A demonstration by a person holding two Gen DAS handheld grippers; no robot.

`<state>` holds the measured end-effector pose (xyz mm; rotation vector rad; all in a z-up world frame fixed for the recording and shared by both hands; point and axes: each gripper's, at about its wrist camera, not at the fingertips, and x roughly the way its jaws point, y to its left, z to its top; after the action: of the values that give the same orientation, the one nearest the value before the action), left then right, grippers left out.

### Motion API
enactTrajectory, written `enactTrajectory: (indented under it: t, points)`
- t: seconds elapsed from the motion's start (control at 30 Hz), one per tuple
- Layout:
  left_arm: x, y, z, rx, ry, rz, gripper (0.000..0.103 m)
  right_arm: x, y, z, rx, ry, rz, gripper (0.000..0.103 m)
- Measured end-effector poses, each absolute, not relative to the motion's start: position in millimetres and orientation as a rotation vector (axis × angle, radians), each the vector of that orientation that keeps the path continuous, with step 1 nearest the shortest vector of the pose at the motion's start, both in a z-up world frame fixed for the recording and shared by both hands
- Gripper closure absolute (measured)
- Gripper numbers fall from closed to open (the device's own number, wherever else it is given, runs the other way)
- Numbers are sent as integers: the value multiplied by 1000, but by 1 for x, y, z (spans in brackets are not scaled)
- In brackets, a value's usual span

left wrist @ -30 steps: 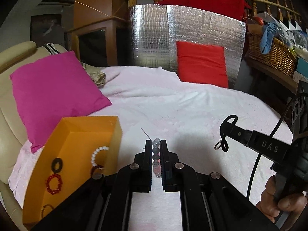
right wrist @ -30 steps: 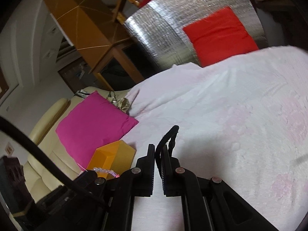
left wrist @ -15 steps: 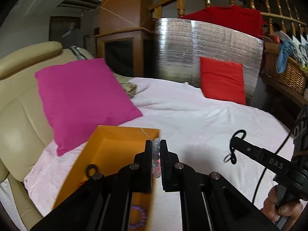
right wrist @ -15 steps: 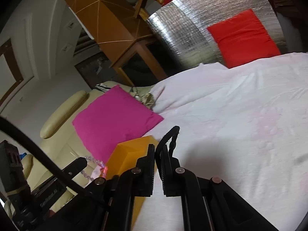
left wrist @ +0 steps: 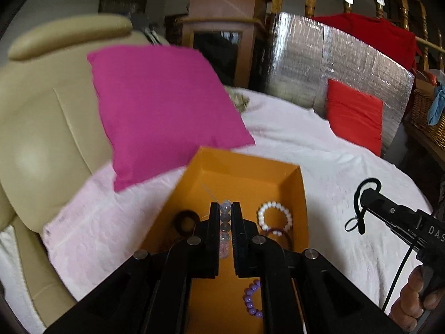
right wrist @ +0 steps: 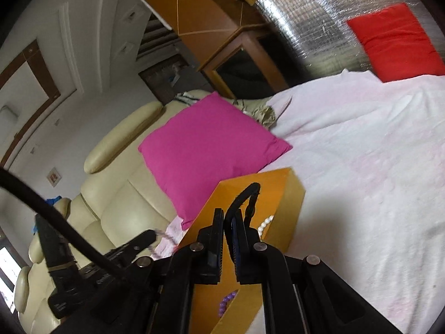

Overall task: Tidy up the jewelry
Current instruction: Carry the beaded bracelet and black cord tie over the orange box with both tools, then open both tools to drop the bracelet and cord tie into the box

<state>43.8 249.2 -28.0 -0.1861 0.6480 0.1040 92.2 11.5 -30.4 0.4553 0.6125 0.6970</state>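
Observation:
My left gripper [left wrist: 225,208] is shut on a clear-bead bracelet [left wrist: 224,226] and holds it above the open orange box [left wrist: 250,172]. Inside the box lie a white bead bracelet [left wrist: 275,217], a purple bead bracelet [left wrist: 251,299] and a dark ring-shaped piece [left wrist: 186,220]. My right gripper [right wrist: 228,215] is shut on a black cord necklace [right wrist: 244,194] and hangs over the box's right side [right wrist: 289,192]. In the left wrist view the right gripper [left wrist: 364,194] is to the right of the box, with the cord [left wrist: 358,217] and a small ring dangling from it.
The box stands on a pale pink cloth [left wrist: 333,167] over a bed. A magenta cushion [left wrist: 161,105] leans on a cream sofa [left wrist: 36,128] just behind the box. A red cushion [left wrist: 353,114] rests against a silver foil panel [left wrist: 333,64]. A wicker basket [left wrist: 425,111] stands far right.
Both grippers have swung left toward the orange box. My left gripper with the clear-bead bracelet is now over the box's inside; the right gripper has come over its right wall.

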Motion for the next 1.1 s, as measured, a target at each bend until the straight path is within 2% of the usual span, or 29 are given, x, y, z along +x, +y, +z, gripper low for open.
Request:
enactTrajectory:
  t: [0.23, 0.4, 0.43, 0.5, 0.57, 0.87, 1.1]
  points:
    - [77, 250, -65, -255, 743, 47, 95, 96, 19, -42, 435, 642, 688, 96]
    - [99, 243, -70, -228, 779, -21, 94, 97, 23, -44, 410, 641, 689, 96]
    - [99, 248, -69, -205, 776, 24, 90, 96, 25, -42, 405, 639, 689, 96]
    - [92, 264, -63, -210, 752, 83, 64, 96, 30, -42, 385, 636, 695, 96]
    - [77, 283, -53, -260, 703, 134, 54, 92, 35, -41, 359, 630, 712, 96]
    - [32, 324, -31, -314, 590, 360, 54, 63, 83, -41, 225, 643, 859, 96]
    - [16, 339, -28, -293, 577, 455, 54, 50, 139, -73, 45, 831, 879, 94]
